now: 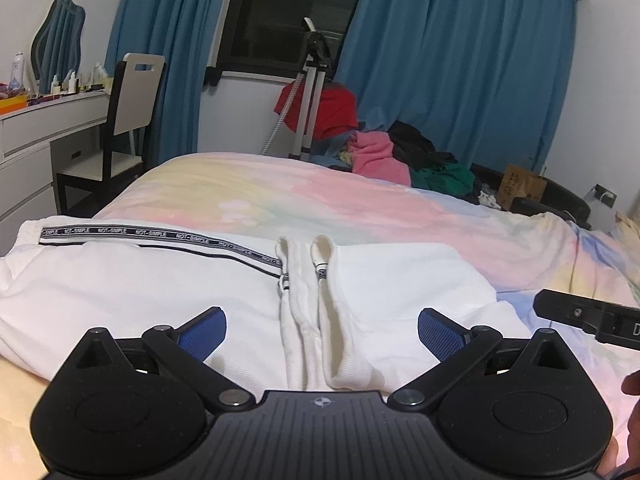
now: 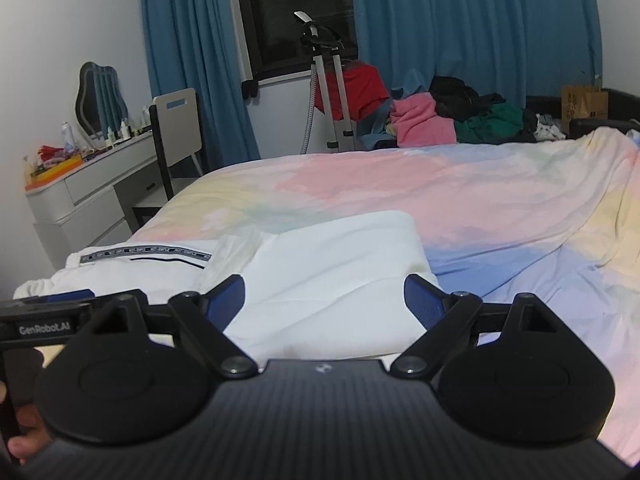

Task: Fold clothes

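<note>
White trousers (image 1: 140, 288) lie folded on a pastel bed (image 1: 360, 200). Beyond the bed hang blue curtains (image 1: 440, 60). Left gripper (image 1: 322, 334) and right gripper (image 2: 324, 304) gape, empty.

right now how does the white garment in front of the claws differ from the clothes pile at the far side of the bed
The white garment lies spread flat and partly folded on the bed; the clothes pile is a crumpled heap. The garment is all white with one black lettered stripe; the pile mixes pink, black and green pieces. The garment sits right before the open left claw and right claw; the pile lies far off by the curtains. Neither is gripped.
</note>
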The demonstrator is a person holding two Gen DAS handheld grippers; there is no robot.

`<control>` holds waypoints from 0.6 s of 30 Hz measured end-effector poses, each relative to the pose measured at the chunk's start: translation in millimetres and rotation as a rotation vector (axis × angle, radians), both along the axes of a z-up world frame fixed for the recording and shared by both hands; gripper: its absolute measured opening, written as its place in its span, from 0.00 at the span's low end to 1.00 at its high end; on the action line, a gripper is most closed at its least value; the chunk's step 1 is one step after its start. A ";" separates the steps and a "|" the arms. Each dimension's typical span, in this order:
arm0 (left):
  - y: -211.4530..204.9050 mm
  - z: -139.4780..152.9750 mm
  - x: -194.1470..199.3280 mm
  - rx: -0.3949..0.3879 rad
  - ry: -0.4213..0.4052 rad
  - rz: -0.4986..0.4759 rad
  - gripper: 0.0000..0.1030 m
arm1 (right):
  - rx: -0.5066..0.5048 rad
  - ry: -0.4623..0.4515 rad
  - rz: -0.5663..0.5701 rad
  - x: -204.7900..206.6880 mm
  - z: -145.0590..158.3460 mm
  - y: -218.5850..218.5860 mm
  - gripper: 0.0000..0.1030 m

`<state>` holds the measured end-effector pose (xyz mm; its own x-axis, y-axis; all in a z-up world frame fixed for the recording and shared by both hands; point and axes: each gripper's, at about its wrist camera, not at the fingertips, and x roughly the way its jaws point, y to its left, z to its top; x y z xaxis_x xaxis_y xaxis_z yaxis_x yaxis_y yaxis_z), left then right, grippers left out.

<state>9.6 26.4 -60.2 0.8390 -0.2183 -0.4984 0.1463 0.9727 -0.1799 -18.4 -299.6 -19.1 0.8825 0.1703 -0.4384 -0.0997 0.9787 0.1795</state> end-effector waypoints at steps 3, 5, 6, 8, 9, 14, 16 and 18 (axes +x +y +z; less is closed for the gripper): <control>12.0 -1.6 4.7 -0.042 0.038 0.033 1.00 | -0.003 0.003 -0.010 0.6 -2.1 -0.7 0.85; 24.5 -3.5 9.0 -0.084 0.071 0.074 1.00 | -0.007 0.000 -0.013 0.6 -3.0 -1.3 0.85; 32.5 -4.3 10.6 -0.110 0.088 0.100 1.00 | -0.007 -0.005 -0.010 -0.2 -3.3 -0.8 0.85; 49.0 -4.8 12.3 -0.154 0.118 0.149 1.00 | -0.007 -0.017 -0.004 -3.0 -3.2 0.9 0.85; 56.9 -4.5 12.8 -0.169 0.129 0.172 1.00 | -0.007 -0.024 0.001 -3.9 -2.9 0.6 0.85; 87.5 5.5 11.6 -0.159 0.140 0.260 1.00 | -0.015 -0.049 0.013 -6.4 -1.1 0.0 0.85; 94.7 13.3 10.3 -0.100 0.128 0.287 1.00 | -0.011 -0.060 0.020 -8.1 0.1 -1.2 0.85; 101.0 21.2 11.0 -0.038 0.121 0.290 1.00 | -0.007 -0.069 0.023 -9.6 1.8 -2.6 0.79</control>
<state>20.6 127.4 -39.0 0.8040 0.0005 -0.5946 -0.1606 0.9630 -0.2164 -28.0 -302.3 -17.3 0.9065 0.1882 -0.3779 -0.1345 0.9772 0.1641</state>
